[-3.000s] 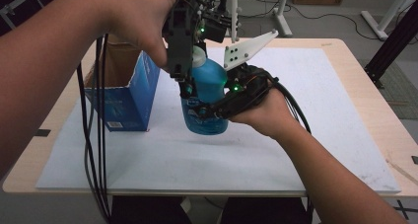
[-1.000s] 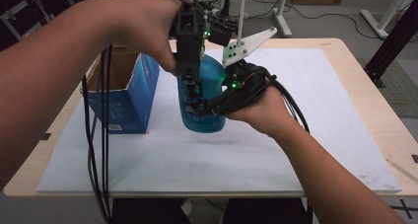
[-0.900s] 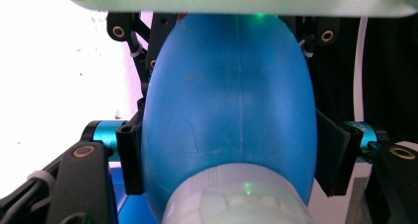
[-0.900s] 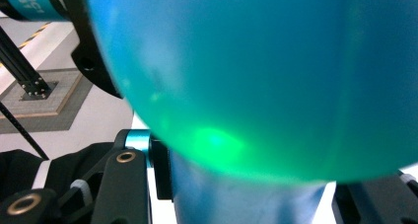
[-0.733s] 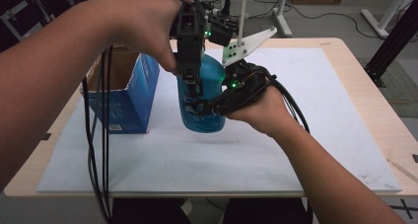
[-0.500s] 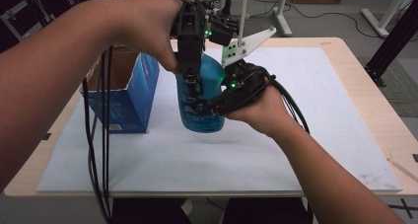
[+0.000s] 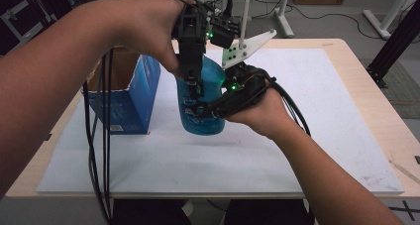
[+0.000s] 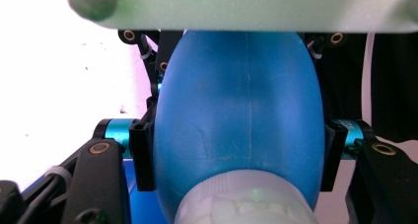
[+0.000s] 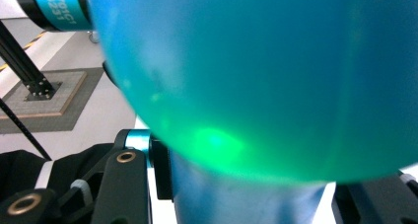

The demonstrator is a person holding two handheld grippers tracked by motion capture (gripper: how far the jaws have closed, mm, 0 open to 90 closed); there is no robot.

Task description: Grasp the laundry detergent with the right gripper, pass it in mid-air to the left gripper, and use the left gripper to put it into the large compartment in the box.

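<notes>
Both tongs are clamped on the blue bottle [image 7: 202,103] — right tongs [image 7: 205,111] low, left tongs [image 7: 194,88], just closing, above; next likely lifting it off the bench [image 7: 317,136] — steadily.

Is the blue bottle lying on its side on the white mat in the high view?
No: the blue bottle stands upright on the white mat, held between the left gripper above and the right gripper.
</notes>
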